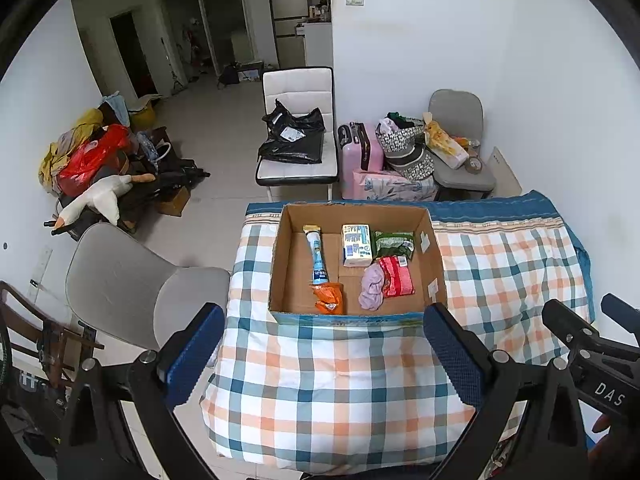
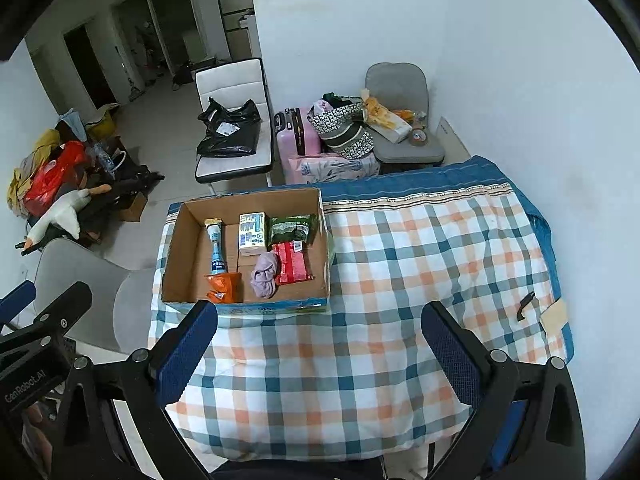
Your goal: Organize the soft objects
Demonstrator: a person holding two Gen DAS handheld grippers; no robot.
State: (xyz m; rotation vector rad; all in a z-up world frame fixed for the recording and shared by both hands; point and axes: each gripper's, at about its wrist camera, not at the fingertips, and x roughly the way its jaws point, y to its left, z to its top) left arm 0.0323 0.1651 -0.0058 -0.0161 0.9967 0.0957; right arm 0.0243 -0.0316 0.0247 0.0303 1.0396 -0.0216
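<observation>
Cardboard box [image 1: 280, 264] first, since everything we care about sits inside it. Seen from our left gripper [image 1: 320, 360], the box lies straight ahead and beyond the fingertips, with bare checked cloth [image 1: 328, 392] between the two blue pads. Those fingers are spread wide and hold nothing.

Going left to right inside the box: a long tube [image 1: 317, 256] lies with its long axis running away from us, cap end far, wider end near. Just in front of its near end sits an orange packet [image 1: 329, 298], close against the near wall. Further right is a white tissue pack [image 1: 356, 245] toward the far side, then a lilac cloth bundle [image 1: 373, 285] nearer to us, touching a red packet [image 1: 398, 276] on its right. A green packet [image 1: 394, 242] lies beyond the red one.

From our right gripper [image 2: 320, 356], also spread apart and empty, the same box [image 2: 180, 256] lies ahead and off to the left, so this hand would have to reach across. A small dark clip [image 2: 525, 306] rests on the cloth ahead and to its right.

We judge the left gripper the nearer and better lined up. All the soft things already appear to be in the box, so little seems left to gather from the cloth.
</observation>
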